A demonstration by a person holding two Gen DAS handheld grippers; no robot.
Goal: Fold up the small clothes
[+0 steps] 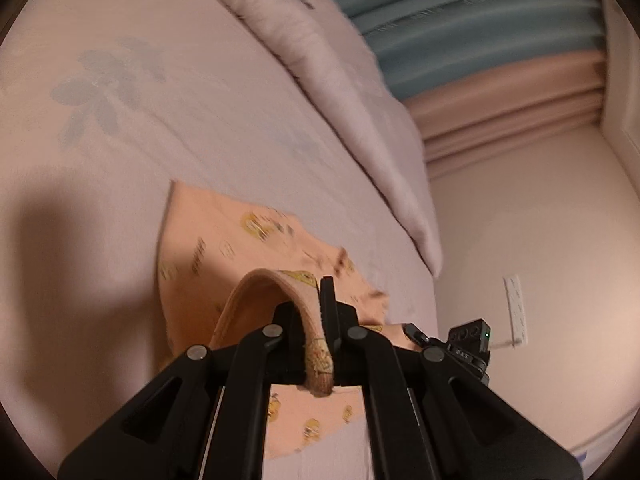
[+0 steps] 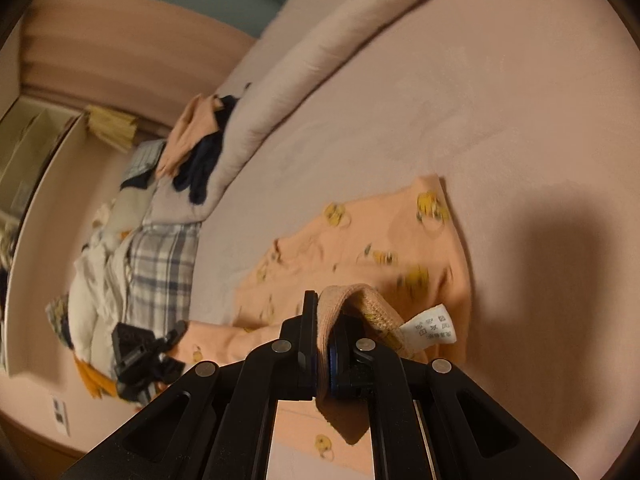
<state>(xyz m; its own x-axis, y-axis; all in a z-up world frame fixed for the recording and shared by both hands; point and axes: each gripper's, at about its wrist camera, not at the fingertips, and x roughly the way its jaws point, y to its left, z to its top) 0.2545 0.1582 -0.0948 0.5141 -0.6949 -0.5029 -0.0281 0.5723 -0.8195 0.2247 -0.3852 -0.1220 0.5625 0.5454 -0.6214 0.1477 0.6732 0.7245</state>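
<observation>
A small peach garment with yellow cartoon prints lies partly on the pink bed sheet. My left gripper is shut on its ribbed waistband and holds that edge lifted above the bed. In the right wrist view the same garment spreads ahead, and my right gripper is shut on the ribbed waistband beside a white care label. The other gripper shows at the lower left of the right wrist view and at the right of the left wrist view.
A rolled pinkish duvet runs along the far side of the bed. A pile of clothes, a plaid cloth and white items lie at the bed's end. Curtains and a wall socket stand beyond.
</observation>
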